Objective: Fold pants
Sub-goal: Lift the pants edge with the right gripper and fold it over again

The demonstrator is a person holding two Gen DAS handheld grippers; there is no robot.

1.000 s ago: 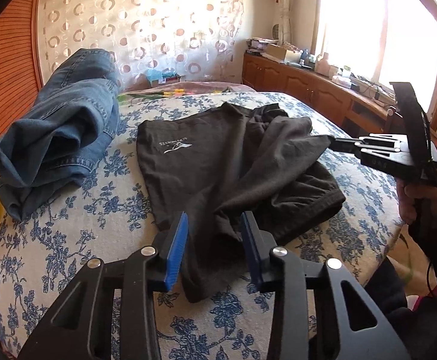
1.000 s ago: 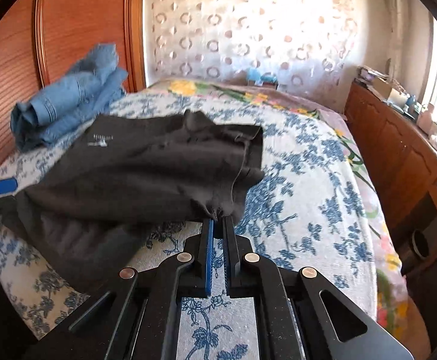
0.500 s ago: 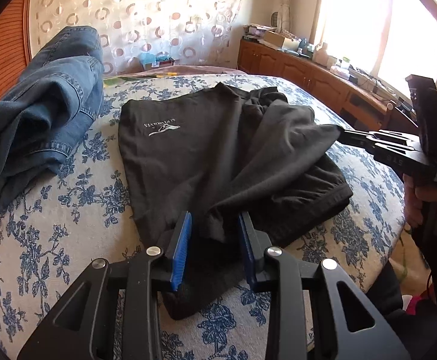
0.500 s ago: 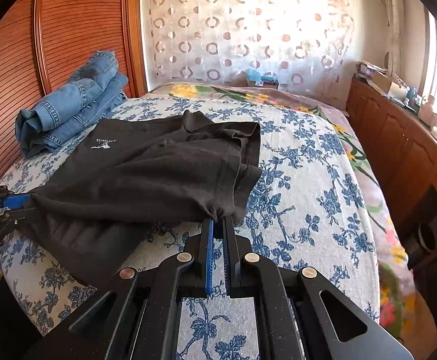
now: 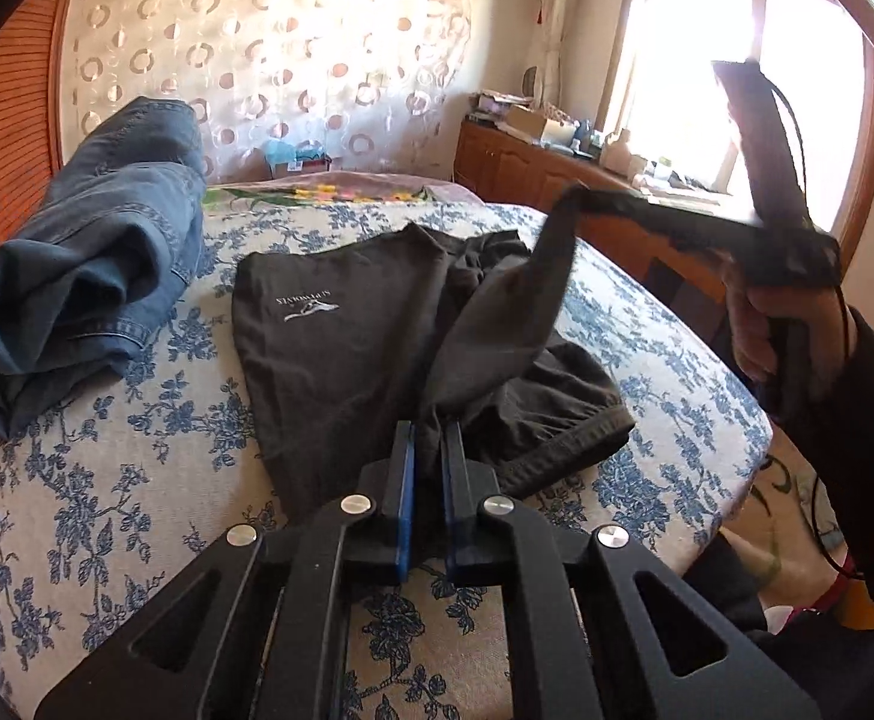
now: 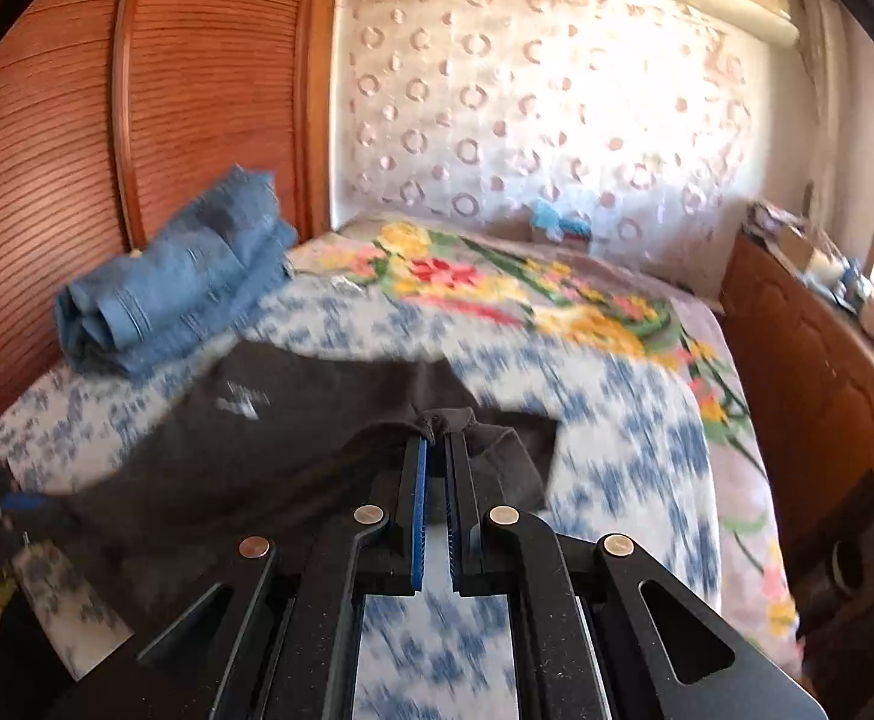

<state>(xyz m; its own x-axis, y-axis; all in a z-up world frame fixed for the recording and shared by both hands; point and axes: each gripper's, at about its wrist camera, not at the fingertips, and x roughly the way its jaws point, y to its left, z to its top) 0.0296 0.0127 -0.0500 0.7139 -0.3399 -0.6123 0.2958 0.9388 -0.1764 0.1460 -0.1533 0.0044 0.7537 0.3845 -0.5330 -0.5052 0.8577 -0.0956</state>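
Since the earlier frames the left gripper (image 5: 428,438) has closed from spread to pinching the black pants (image 5: 341,348) at their near hem, and the right gripper (image 6: 437,441), pinching another corner, has risen, drawing a flap up toward two o'clock. Most of the pants lie on the bed (image 5: 107,480); folded jeans (image 5: 89,276) sit at ten o'clock. With both corners held, the fold-over looks underway.

Folded blue jeans (image 5: 86,276) are laid at the far-left side of a bed (image 5: 137,510) covered in blue floral print. A circle-patterned curtain (image 5: 269,54) is hung behind; a cluttered wooden cabinet (image 6: 821,396) is set alongside.
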